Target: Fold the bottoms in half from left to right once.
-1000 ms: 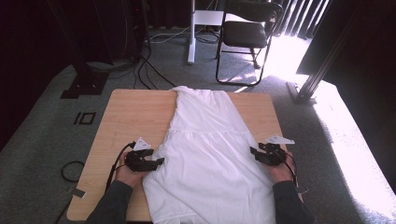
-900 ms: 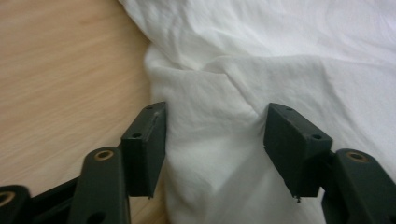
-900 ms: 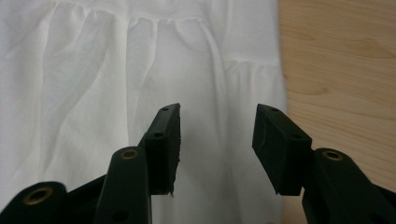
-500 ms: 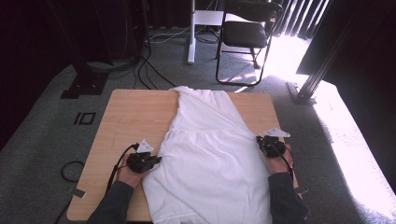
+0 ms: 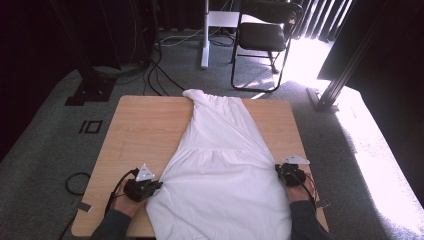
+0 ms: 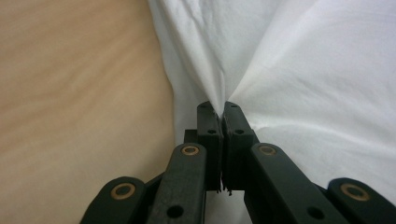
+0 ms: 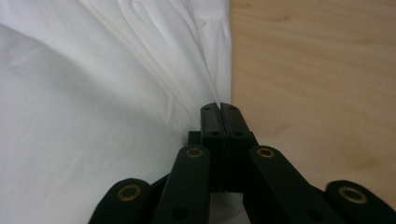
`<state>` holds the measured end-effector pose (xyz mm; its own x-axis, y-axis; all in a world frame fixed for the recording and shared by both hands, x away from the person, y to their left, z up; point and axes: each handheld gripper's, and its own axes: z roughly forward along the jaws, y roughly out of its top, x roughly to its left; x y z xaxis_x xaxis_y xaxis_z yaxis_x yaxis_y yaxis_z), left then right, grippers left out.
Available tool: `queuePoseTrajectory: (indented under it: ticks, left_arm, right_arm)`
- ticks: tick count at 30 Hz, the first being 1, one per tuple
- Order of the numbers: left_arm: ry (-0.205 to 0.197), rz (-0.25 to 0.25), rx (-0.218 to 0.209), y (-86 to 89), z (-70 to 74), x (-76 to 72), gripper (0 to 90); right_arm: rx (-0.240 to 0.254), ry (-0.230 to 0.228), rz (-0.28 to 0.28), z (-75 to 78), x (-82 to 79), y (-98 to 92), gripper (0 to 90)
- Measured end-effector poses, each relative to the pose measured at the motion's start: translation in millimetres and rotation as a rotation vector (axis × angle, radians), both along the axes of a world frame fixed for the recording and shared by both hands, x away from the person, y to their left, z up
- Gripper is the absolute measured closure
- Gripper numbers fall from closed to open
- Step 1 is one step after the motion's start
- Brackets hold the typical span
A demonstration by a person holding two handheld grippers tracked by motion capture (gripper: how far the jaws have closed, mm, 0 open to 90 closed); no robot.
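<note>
A white garment (image 5: 225,170) lies spread lengthwise on the wooden table (image 5: 140,130), narrow end far, wide skirt end near. My left gripper (image 5: 159,185) has just closed and is shut on the garment's left edge; in the left gripper view its jaws (image 6: 218,108) pinch a fold of white cloth (image 6: 299,70). My right gripper (image 5: 278,170) has also just closed and is shut on the right edge, the fabric (image 7: 116,93) gathering into its tips (image 7: 219,108). A hand holds each gripper at the table's near side.
A black chair (image 5: 265,35) and a white stand (image 5: 205,35) are on the grey carpet beyond the table. Cables (image 5: 150,70) trail on the floor at the far left. A dark metal frame post (image 5: 345,70) rises at the right. Bare wood shows on both sides of the garment.
Both grippers moved in to the garment's side edges and shut on the cloth. The fabric now puckers toward each pinch.
</note>
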<state>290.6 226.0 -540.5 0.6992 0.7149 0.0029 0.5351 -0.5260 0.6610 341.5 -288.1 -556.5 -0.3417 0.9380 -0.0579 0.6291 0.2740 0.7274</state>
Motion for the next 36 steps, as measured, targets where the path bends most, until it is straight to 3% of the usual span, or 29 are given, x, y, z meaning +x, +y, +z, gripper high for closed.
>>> queuePoseTrajectory:
  ticks: [6,9,10,12,13,16,21,24,30,32,36]
  left_arm:
    - [0.024,-0.040,-0.005,7.1,-1.6,-27.5,89.3]
    - [0.035,-0.076,-0.007,9.0,-0.9,-38.7,89.1]
    - [0.030,-0.072,-0.024,10.7,-0.1,-40.4,88.0]
    - [0.000,-0.046,-0.073,15.6,4.4,-39.3,74.4]
    - [-0.013,-0.031,-0.100,18.3,7.7,-36.7,70.8]
    - [-0.072,0.023,-0.129,22.2,20.0,-25.2,60.4]
    - [-0.145,0.049,-0.148,13.1,38.2,3.5,53.3]
    - [-0.148,0.054,-0.149,1.6,40.9,25.9,51.6]
    - [-0.128,0.043,-0.138,-23.0,32.0,59.9,50.9]
    - [-0.125,0.040,-0.122,-28.8,28.4,65.9,50.9]
    - [-0.112,0.035,-0.131,-34.1,22.9,72.7,49.7]
  right_arm:
    - [0.077,0.026,0.014,-1.2,-40.9,-6.6,89.8]
    - [0.078,0.047,0.020,0.0,-58.4,-7.9,89.6]
    - [0.077,0.057,0.023,0.8,-61.3,-8.1,89.4]
    - [0.072,0.081,0.026,3.0,-65.6,-8.9,86.8]
    - [0.073,0.090,0.031,4.4,-65.8,-8.9,80.2]
    - [0.070,0.064,0.051,11.0,-61.4,-8.8,69.6]
    - [0.104,-0.035,0.117,35.6,-38.7,-0.7,62.4]
    - [0.116,-0.069,0.166,46.4,-12.1,10.5,63.5]
    - [0.110,-0.053,0.231,53.1,51.4,45.6,64.5]
    - [0.108,-0.045,0.244,53.0,69.2,57.1,64.3]
    - [0.127,-0.032,0.254,48.7,96.8,76.1,57.9]
